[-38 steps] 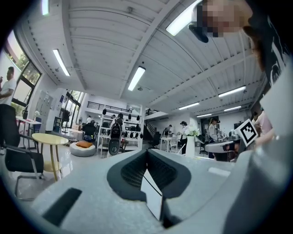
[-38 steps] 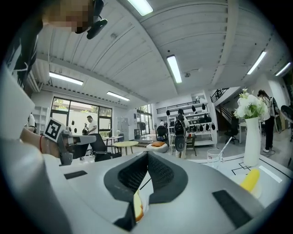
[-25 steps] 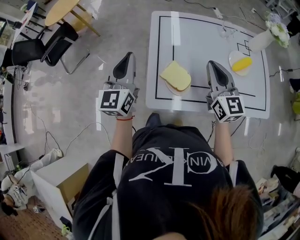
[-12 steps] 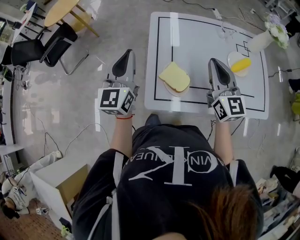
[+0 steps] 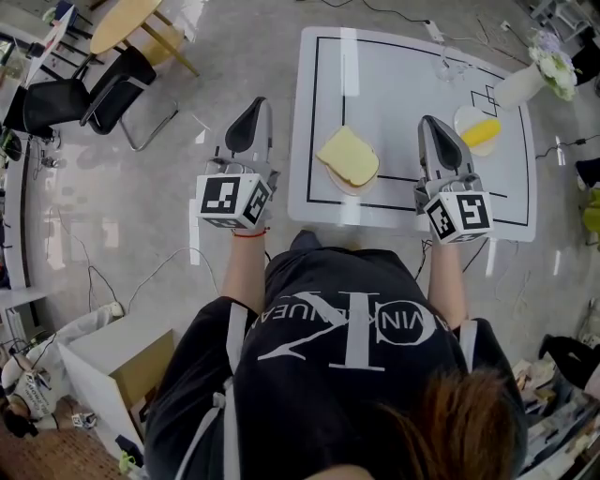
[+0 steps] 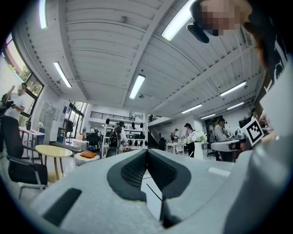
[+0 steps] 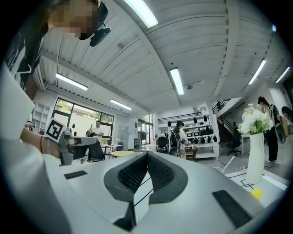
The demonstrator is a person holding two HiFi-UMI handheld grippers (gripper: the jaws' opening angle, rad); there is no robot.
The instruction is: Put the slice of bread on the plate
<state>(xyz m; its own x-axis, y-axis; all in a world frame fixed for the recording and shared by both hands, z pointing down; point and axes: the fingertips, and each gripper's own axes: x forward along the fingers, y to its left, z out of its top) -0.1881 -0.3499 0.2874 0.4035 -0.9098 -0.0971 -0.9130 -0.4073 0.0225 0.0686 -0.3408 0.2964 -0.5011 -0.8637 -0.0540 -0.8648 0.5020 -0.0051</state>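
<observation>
Bread (image 5: 348, 156), a pale yellow slice, roughly square with soft rounded corners, lies flat on a round plate (image 5: 356, 187); only a thin curve of the plate's rim shows at the slice's near edge. The plate sits near the front of a glossy white table (image 5: 394, 84) with a thin black line drawn just inside its border.

The person holds 2 grey, smooth-shelled grippers, each with a cube of black-and-white square markers at the back. The left gripper (image 5: 251, 105) hangs off the table's left side, over the polished grey floor (image 5: 141, 216), well apart from the slice. In the left gripper view its ribbed dark pads (image 6: 135, 170) meet at the tip, pressed together with nothing between them. The right gripper (image 5: 429, 122) is above the table, to the right of the bread and not touching it. In the right gripper view the jaws are likewise closed pad to pad, tips meeting (image 7: 147, 154) and empty.

Further right on the table lies a small plate (image 5: 466, 117) carrying a yellow piece (image 5: 482, 132), and past it a slim white vase (image 5: 517, 82) of white flowers stands upright near the far corner. Black chairs (image 5: 89, 94) and a round wooden table (image 5: 122, 21) stand on the floor at the left
</observation>
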